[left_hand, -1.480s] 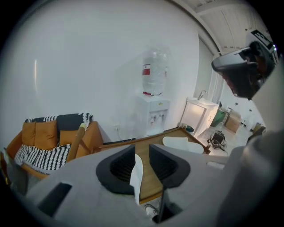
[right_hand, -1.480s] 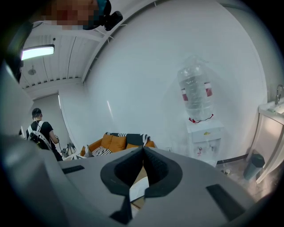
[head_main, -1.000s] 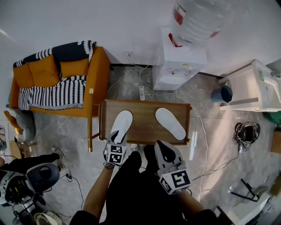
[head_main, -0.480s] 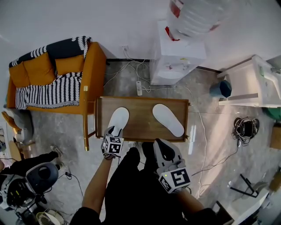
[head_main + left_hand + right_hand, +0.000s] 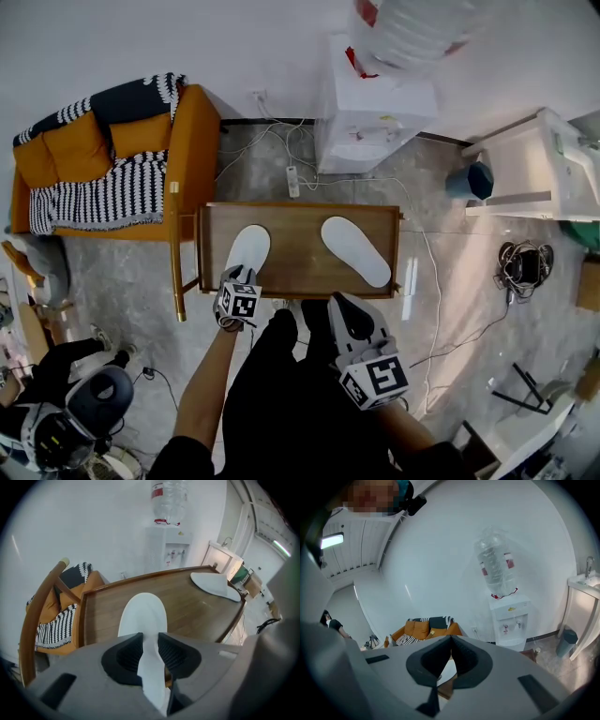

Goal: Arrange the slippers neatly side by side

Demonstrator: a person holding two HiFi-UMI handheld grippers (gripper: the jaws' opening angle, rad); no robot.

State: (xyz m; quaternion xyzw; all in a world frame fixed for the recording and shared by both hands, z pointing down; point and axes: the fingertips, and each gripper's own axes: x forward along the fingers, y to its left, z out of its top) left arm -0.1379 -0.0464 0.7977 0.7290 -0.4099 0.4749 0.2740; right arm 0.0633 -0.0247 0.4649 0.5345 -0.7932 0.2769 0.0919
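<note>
**A:** Entry: state of the left gripper (image 5: 150, 637)?

**B:** It is grasping. Its jaws have just been closing, and the white heel of the left slipper (image 5: 143, 616) stands between them with both ribbed pads against it. The toe end lies flat on the left half of the wooden table (image 5: 295, 246), and the heel is at the near edge.

**A:** The other one?

**B:** The right slipper (image 5: 356, 251) lies sole-flat on the table's right half. It is set on a diagonal, well apart from the left slipper and not parallel to it.

**A:** And the right gripper (image 5: 451, 639)?

**B:** It is clenched, pads together, with nothing between them. In the head view it is off the table's near edge, in front of the person's body.

**A:** Any writing to log?

**B:** There is a red label (image 5: 158, 490) on the water bottle (image 5: 167, 498), which stands upended on the white dispenser (image 5: 375, 117). The print is too small to read. The marker cubes (image 5: 373, 382) carry black-and-white square patterns and no letters.
</note>
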